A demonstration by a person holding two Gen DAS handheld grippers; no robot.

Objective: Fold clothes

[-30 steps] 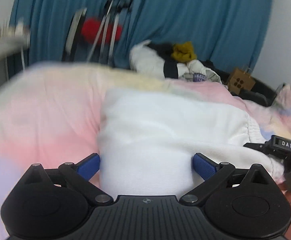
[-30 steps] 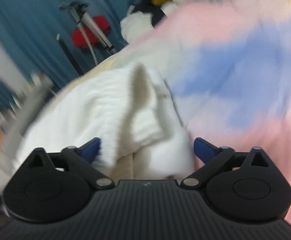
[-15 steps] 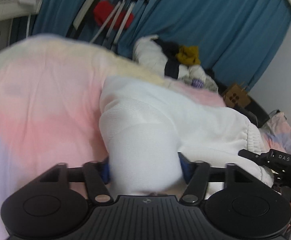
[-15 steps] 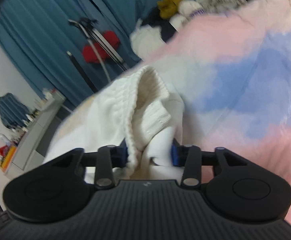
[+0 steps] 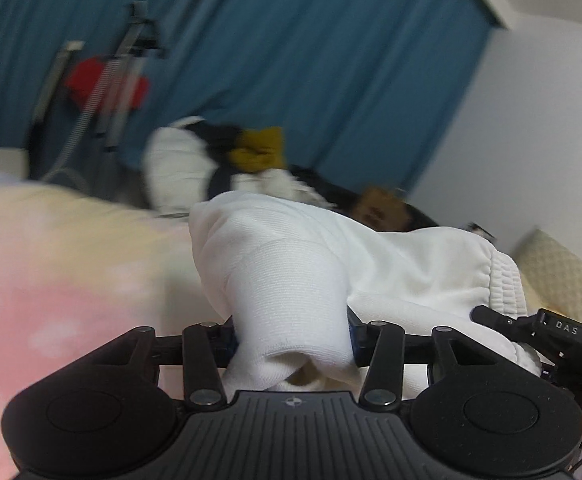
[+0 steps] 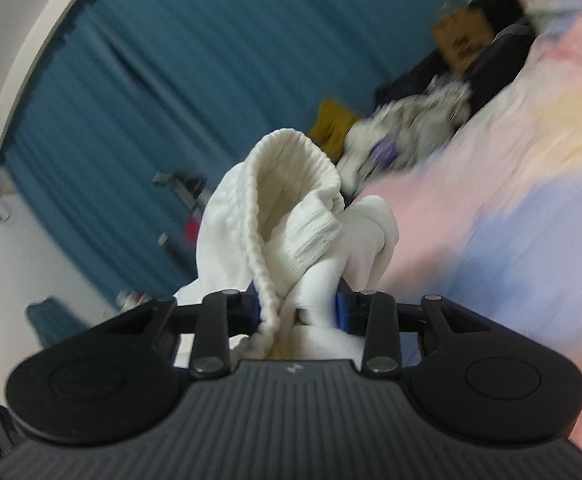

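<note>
Blue curtains [image 5: 291, 60] back a pastel bedspread [image 5: 51, 272], above which the white garment [image 5: 391, 264] spans from one claw to the other; the left gripper [image 5: 291, 338], jaws closing, pinches a smooth bunched fold dead ahead between its pads. From there the cloth's long axis runs rightward to the right gripper [image 6: 296, 310], jaws likewise closing on the ribbed hem [image 6: 291, 184] rising straight ahead; neither hand looks nearer, so I judge the fold needs both moving together.
</note>
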